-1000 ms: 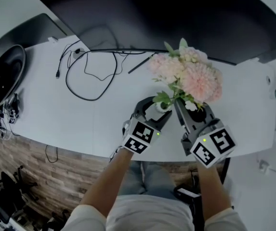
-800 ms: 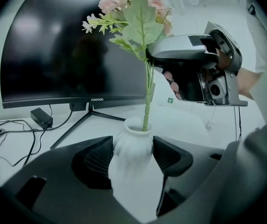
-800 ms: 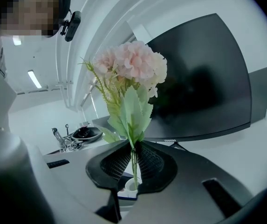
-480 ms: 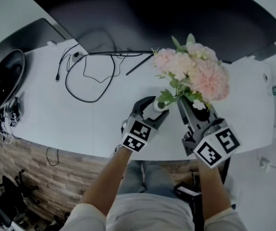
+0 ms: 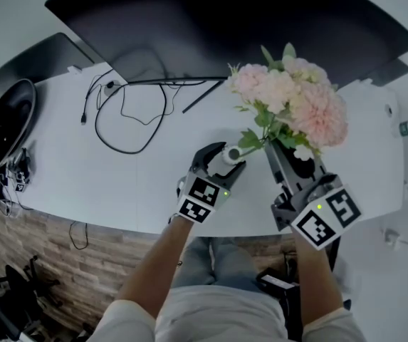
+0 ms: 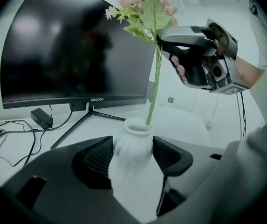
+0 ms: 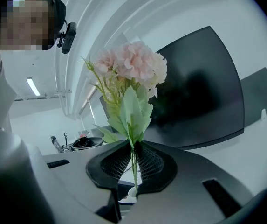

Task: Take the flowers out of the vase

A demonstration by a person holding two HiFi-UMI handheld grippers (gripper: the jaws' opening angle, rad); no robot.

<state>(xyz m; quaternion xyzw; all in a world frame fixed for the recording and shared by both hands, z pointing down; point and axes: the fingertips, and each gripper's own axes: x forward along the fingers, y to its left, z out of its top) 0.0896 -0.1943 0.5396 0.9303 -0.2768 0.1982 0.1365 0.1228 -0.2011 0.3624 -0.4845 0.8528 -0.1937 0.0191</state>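
A small white ribbed vase [image 5: 233, 152] stands near the table's front edge, and my left gripper [image 5: 223, 159] is shut on its body, a pad pressed against each side [image 6: 134, 141]. A bunch of pink flowers [image 5: 290, 102] with green leaves rises from it on a thin green stem [image 6: 154, 90]. The stem's lower end still sits in the vase mouth. My right gripper [image 5: 273, 154] is shut on the stem just below the leaves [image 7: 134, 168], above and to the right of the vase. In the right gripper view the blooms [image 7: 134, 64] fill the space over the jaws.
A large dark curved monitor [image 5: 246, 27] stands behind on a thin-legged stand [image 6: 84, 120]. Black cables [image 5: 129, 112] loop across the white table [image 5: 82, 169] at the left, with a power adapter [image 6: 41, 118]. A round black object [image 5: 4, 120] sits at the far left.
My right gripper has lifted the flowers, so the blooms stand higher and farther back over the vase. The left gripper and vase have stayed in place.
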